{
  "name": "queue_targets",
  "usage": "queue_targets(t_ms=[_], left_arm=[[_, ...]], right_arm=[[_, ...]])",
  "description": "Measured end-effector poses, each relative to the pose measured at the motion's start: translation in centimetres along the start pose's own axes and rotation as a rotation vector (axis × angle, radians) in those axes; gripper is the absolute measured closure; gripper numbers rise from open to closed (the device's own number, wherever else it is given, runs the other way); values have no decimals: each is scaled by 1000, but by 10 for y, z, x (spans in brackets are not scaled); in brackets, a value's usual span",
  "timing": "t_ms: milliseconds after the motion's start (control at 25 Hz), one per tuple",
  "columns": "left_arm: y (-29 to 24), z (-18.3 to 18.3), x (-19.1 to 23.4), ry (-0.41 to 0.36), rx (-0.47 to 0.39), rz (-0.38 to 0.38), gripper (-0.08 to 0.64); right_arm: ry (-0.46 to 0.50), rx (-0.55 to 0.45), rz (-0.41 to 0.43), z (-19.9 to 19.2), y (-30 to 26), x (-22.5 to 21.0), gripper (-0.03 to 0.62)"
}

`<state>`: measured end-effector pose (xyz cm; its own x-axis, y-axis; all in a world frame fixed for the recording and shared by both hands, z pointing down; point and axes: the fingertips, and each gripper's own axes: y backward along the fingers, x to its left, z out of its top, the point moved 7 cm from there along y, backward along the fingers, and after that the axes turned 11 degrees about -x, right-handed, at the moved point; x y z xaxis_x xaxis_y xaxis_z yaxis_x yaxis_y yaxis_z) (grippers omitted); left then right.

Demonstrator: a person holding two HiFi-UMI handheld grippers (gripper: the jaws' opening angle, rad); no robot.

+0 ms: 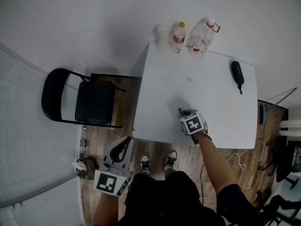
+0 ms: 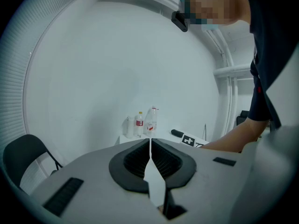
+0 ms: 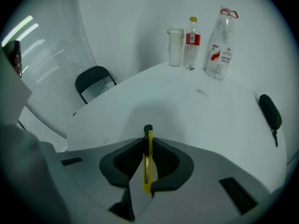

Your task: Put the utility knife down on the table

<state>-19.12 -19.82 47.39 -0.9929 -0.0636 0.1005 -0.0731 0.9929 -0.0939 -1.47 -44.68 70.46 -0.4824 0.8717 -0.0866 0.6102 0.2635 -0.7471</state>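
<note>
A yellow utility knife [image 3: 147,160] with a black tip is clamped between the jaws of my right gripper [image 3: 147,146], its tip pointing forward over the white table [image 3: 187,111]. From the head view the right gripper [image 1: 187,118] hovers over the table's near edge, and the knife's tip [image 1: 180,110] pokes out of it. My left gripper [image 1: 123,147] hangs low beside the table, left of the person's legs. In the left gripper view its jaws [image 2: 150,153] meet with nothing between them.
At the table's far edge stand a white cup [image 1: 162,36] and two water bottles [image 1: 178,34] [image 1: 202,36]. A black elongated object [image 1: 237,73] lies at the far right. A black folding chair [image 1: 77,100] stands left of the table on the wooden floor.
</note>
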Motion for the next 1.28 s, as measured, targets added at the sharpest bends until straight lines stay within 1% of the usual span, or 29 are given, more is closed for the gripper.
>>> queue_targets(t_ms=[80,160,240,360,400,480,560,680,800,920,1040,1280], left_arm=[[2,-2,4,3,12,8,529],[3,-3,6,10,17,11,529],[4,-1,7,14,13,7,529],[8,7,8,8,-9,-6,529],[8,10,8,4,-19,-14,529],[10,17,8,-6,-36,-33,529],[11,25,6,-15,-56,-54,529],[13,39,1,-28,-86,-85,529],[17,53,-9,-39,-116,-121,529],[22,68,-18,-48,-149,-154,529],[25,85,-24,-59,-188,-178,529],[36,112,-34,-73,-260,-223,529]], right_arm=[[0,-8,-3,0,0,0,520],[1,-30,-8,4,6,-2,488],[5,-85,-20,14,20,-3,488],[-8,-255,-49,44,66,3,491],[-16,-323,-52,55,86,7,504],[-38,-452,-45,73,127,19,529],[-51,-563,-44,87,165,33,529],[-35,-693,-75,101,216,55,532],[2,-798,-113,107,259,76,535],[57,-885,-162,108,296,96,538],[110,-952,-216,107,323,110,541],[135,-1031,-283,101,374,136,543]])
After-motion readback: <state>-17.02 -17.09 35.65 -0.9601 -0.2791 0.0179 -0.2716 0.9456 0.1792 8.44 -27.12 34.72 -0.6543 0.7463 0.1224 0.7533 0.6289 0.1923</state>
